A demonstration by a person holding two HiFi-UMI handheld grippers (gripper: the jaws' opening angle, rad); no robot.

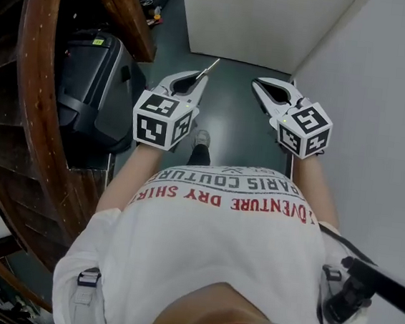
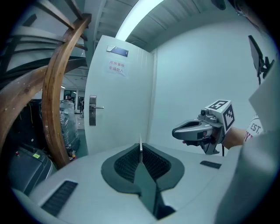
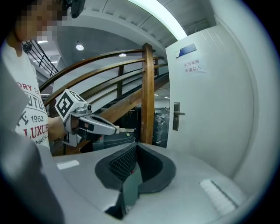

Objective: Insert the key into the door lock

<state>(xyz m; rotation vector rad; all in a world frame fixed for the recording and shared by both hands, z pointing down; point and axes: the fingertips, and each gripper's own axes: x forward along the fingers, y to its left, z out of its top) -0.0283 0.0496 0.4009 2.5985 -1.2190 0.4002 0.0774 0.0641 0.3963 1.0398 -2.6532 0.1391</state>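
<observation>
My left gripper point(image 1: 201, 76) is shut on a thin silver key point(image 1: 209, 68) whose blade sticks out past the tips toward the white door point(image 1: 268, 21). In the left gripper view the key point(image 2: 141, 148) stands edge-on between the closed jaws, and the door's lock plate with its lever handle point(image 2: 92, 110) lies some way ahead, to the left. My right gripper point(image 1: 259, 85) is shut with nothing in it and is held level beside the left one. The right gripper view shows the left gripper point(image 3: 114, 128) with the key point(image 3: 127, 130), and the lock plate point(image 3: 176, 116) beyond.
A curved wooden stair railing point(image 1: 36, 104) and a black suitcase point(image 1: 88, 88) stand close on the left. A plain white wall point(image 1: 383, 83) runs along the right. Dark floor point(image 1: 229, 117) leads to the door, which bears a paper notice point(image 2: 117, 67).
</observation>
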